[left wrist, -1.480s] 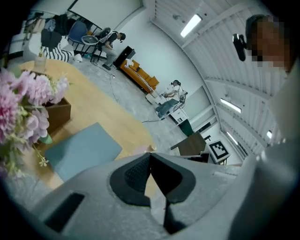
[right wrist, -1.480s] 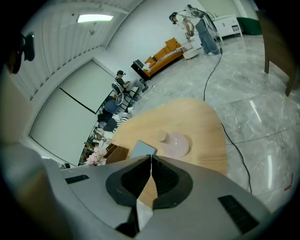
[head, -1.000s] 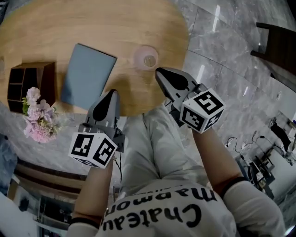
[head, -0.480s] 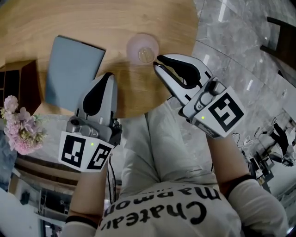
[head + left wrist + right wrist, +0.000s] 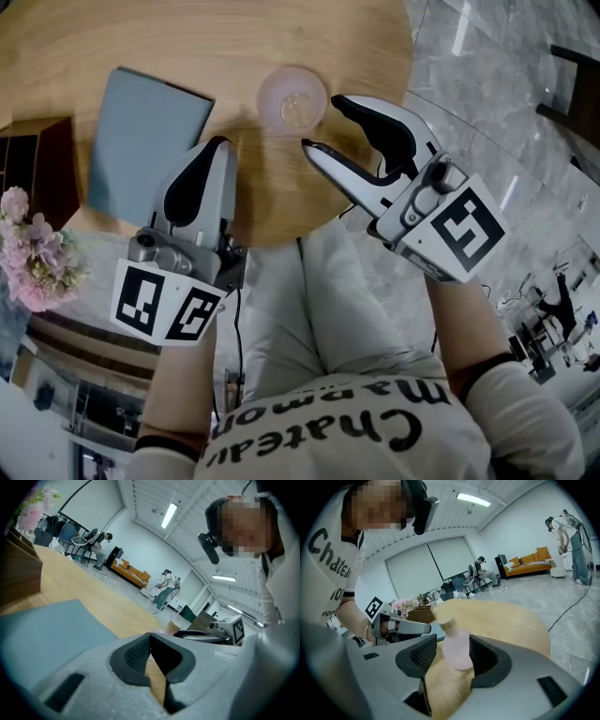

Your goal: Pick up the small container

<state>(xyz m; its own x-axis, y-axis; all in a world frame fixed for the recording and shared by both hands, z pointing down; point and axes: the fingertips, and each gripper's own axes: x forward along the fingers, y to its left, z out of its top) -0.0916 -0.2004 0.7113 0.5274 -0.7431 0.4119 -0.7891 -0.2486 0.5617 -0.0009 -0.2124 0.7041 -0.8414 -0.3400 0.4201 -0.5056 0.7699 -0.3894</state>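
The small container (image 5: 292,97) is a pale pink round bottle with a gold cap, upright on the round wooden table (image 5: 234,37) near its front edge. My right gripper (image 5: 322,122) points at it from the right, and its jaws are opening. The fingertips stop just short of the bottle and touch nothing. In the right gripper view the container (image 5: 457,646) stands straight ahead in the gap of my right gripper (image 5: 453,657). My left gripper (image 5: 210,150) hovers to the left over the table edge, shut and empty. In its own view the left gripper (image 5: 150,638) shows its pads pressed together.
A blue-grey mat (image 5: 141,141) lies left of the container. A dark wooden organiser (image 5: 33,164) and pink flowers (image 5: 28,253) sit at the table's left edge. Marble floor (image 5: 487,112) and a dark chair (image 5: 577,80) lie to the right. People work far off in the hall.
The right gripper's jaws went from shut to spread apart, and it moved forward toward the container. The left gripper advanced slightly over the table edge and stayed shut.
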